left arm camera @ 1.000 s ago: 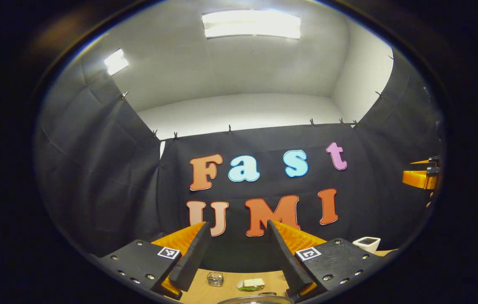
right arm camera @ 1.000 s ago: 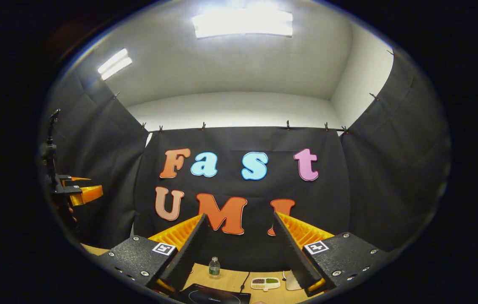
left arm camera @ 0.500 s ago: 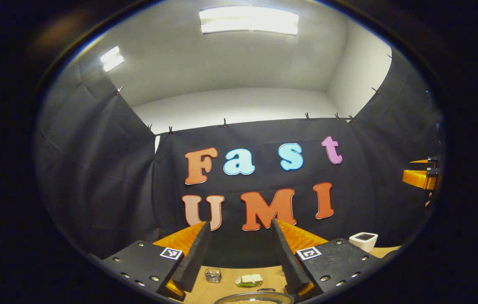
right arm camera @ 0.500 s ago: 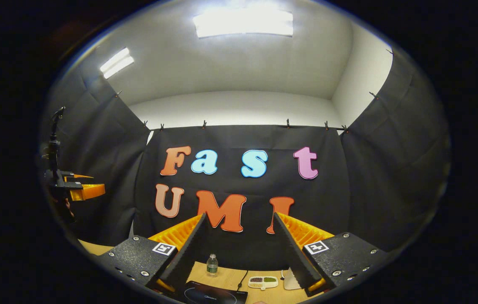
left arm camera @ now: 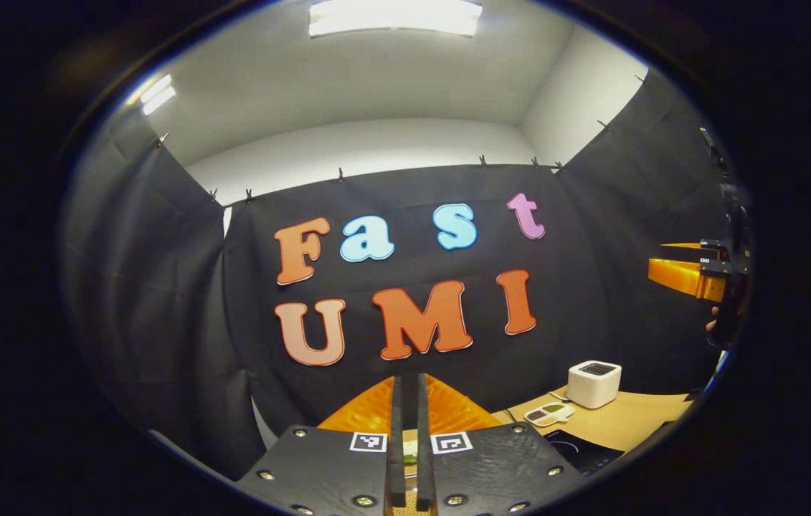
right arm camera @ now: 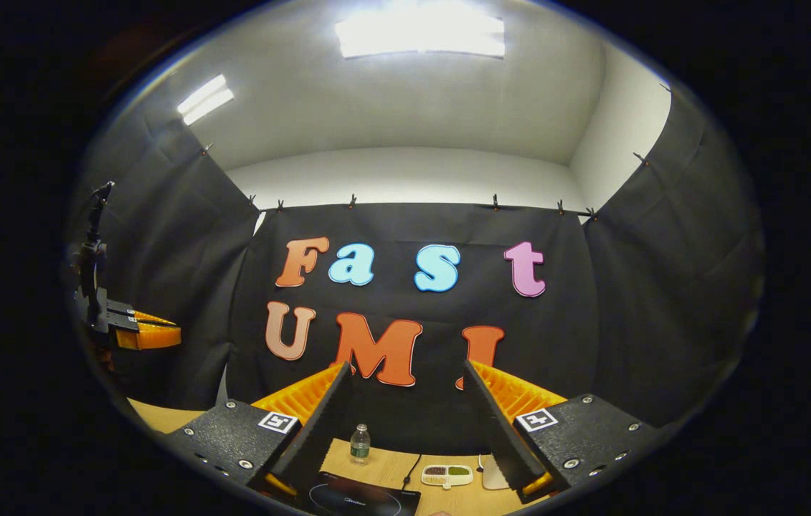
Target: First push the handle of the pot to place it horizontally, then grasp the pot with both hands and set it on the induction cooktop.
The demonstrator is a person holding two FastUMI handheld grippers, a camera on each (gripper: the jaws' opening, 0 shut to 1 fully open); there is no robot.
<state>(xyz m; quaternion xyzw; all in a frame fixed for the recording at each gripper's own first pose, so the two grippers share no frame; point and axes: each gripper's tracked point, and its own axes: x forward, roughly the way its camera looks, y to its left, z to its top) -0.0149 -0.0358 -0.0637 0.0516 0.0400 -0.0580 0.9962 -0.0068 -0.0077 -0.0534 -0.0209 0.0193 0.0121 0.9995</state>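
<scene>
My left gripper [left arm camera: 406, 380] is held up in the air facing the booth's back wall, its two fingers shut together with nothing between them. A corner of the black induction cooktop [left arm camera: 583, 449] lies on the wooden table low on the right of the left gripper view. My right gripper [right arm camera: 406, 369] stands open and empty, with the cooktop [right arm camera: 358, 499] just below and ahead of its fingers. Each gripper sees the other at the side: the right gripper [left arm camera: 679, 274] at the far right, the left gripper [right arm camera: 150, 335] at the far left, both above the table.
A white box [left arm camera: 594, 383] stands at the back of the wooden table [left arm camera: 634, 423], with a small divided dish [left arm camera: 548, 413] beside it. In the right gripper view a small bottle [right arm camera: 360, 441], the dish [right arm camera: 448, 474] and a cable lie behind the cooktop.
My left gripper's fingers have gone from wide open to shut, and its view has tipped down and turned right. The right gripper has barely moved and stays open.
</scene>
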